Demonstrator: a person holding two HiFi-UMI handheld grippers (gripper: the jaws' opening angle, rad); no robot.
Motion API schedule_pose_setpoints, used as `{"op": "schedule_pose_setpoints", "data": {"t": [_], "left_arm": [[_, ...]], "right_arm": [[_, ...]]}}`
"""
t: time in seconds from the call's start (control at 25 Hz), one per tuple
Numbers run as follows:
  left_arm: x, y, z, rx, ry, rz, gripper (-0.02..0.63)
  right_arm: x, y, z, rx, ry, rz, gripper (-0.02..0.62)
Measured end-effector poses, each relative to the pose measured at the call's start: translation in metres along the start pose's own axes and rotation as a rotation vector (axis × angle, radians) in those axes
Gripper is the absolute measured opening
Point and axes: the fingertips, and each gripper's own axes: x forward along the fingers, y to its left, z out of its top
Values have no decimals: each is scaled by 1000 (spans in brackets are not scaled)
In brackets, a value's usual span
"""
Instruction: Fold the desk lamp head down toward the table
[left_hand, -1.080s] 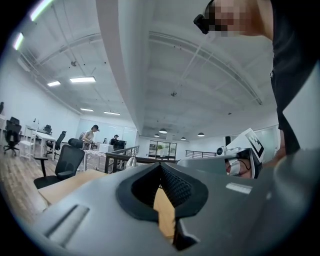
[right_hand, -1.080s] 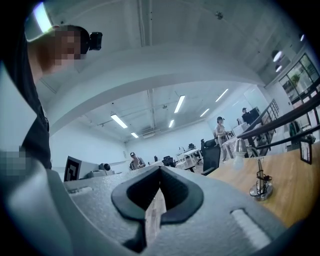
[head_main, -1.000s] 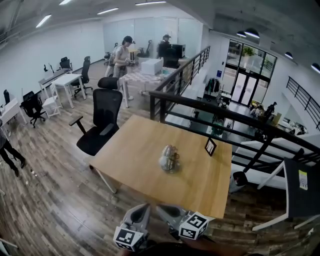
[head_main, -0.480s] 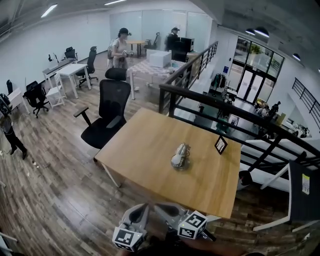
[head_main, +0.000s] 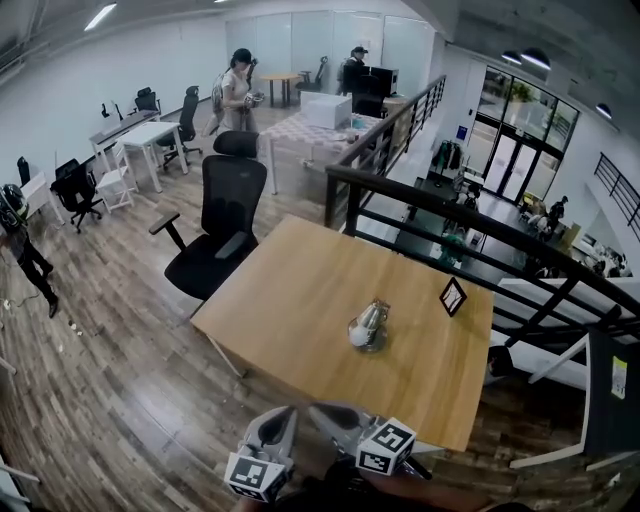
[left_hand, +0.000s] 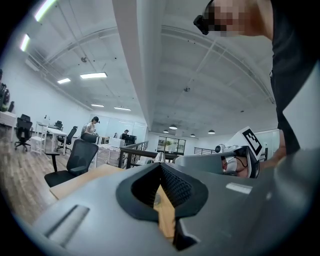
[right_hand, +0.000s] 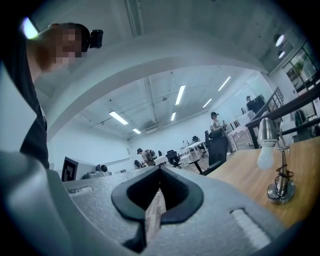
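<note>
Left gripper (head_main: 281, 418), right gripper (head_main: 332, 413): side by side off worktop's (head_main: 290, 310) near edge, jaws together, empty. Desk lamp (head_main: 368, 327) stands right of worktop centre, well apart from both. Small frame (head_main: 453, 296) beyond it. Office chair (head_main: 215, 235) at far-left corner.

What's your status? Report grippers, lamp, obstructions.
Left gripper and right gripper shut, empty, just short of the table. Lamp standing mid-table, untouched, head not folded. Nothing between grippers and lamp.
</note>
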Motion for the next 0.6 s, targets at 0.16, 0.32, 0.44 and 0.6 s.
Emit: {"op": "schedule_pose_setpoints", "data": {"t": [0.16,0.32,0.44,0.6], "left_arm": [[38,2,5,2,4,-20,2],[82,0,13,11,-9,-40,2],[114,-7,23,19,-14,-67,2],[148,-19,32,33,-21,-92,2]], "right_arm": [[0,-38,18,1,-11,-24,3],[-5,-76,43,-15,-27,-52,3],[-11,-103,61,-30,-42,-72,3],[-23,-134,80,-49,-58,-96,3]]}}
